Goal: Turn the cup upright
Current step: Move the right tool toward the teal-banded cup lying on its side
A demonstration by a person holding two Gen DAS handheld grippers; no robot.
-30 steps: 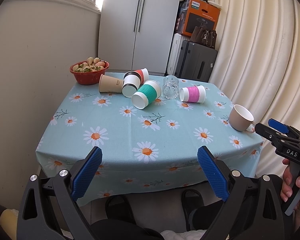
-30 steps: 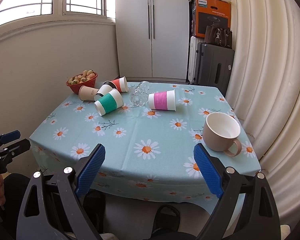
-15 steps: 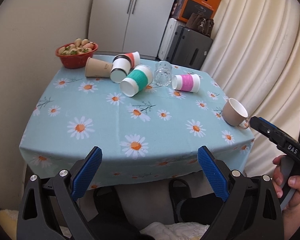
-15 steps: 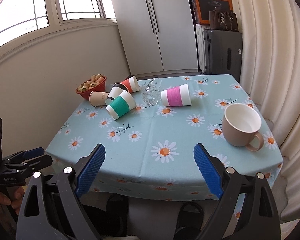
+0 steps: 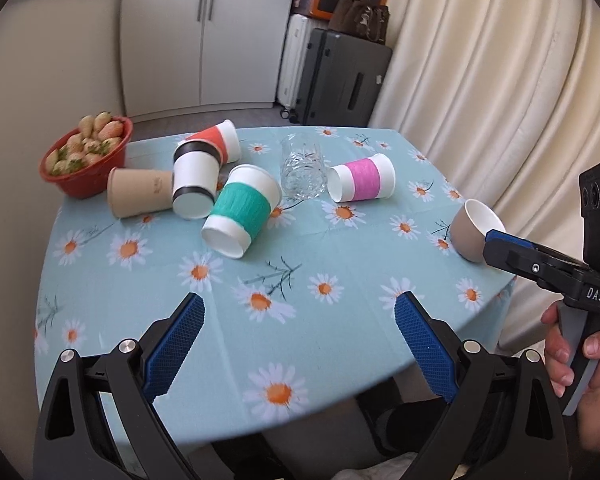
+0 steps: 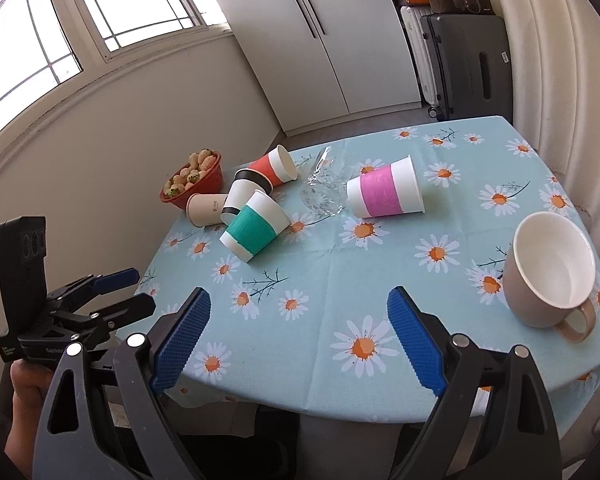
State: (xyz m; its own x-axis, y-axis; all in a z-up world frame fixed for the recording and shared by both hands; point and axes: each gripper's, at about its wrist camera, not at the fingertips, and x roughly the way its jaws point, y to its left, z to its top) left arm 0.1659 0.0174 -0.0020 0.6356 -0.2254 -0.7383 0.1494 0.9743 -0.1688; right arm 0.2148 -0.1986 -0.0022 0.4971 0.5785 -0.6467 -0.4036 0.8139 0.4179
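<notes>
Table: we log a table [image 6: 340, 280] under a light blue daisy-print cloth, carrying all items below.
Mug: beige mug [image 6: 550, 270], white inside, near the right front edge; it sits tilted with its mouth towards the right wrist camera and its handle at the front right.
Paper cups: five on their sides in the far half — pink-sleeved cup [image 6: 384, 194], green-sleeved cup [image 6: 256, 226], black-banded cup [image 6: 242, 196], red-sleeved cup [image 6: 274, 166], plain tan cup [image 6: 206, 208]; the last four cluster together, touching or overlapping.
Glass: cut clear glass [image 6: 324, 188], on its side in the right wrist view, between the green and pink cups.
Bowl: red bowl [image 5: 86, 160] of pale fruit at the far left corner, just beside the tan cup.
Left gripper: we hold the left gripper [image 5: 298, 352] over the near table edge, fingers spread wide, nothing between them.
Right gripper: right gripper [image 6: 300, 340] likewise over the near edge, fingers spread wide and empty, the mug just beyond its right finger.
</notes>
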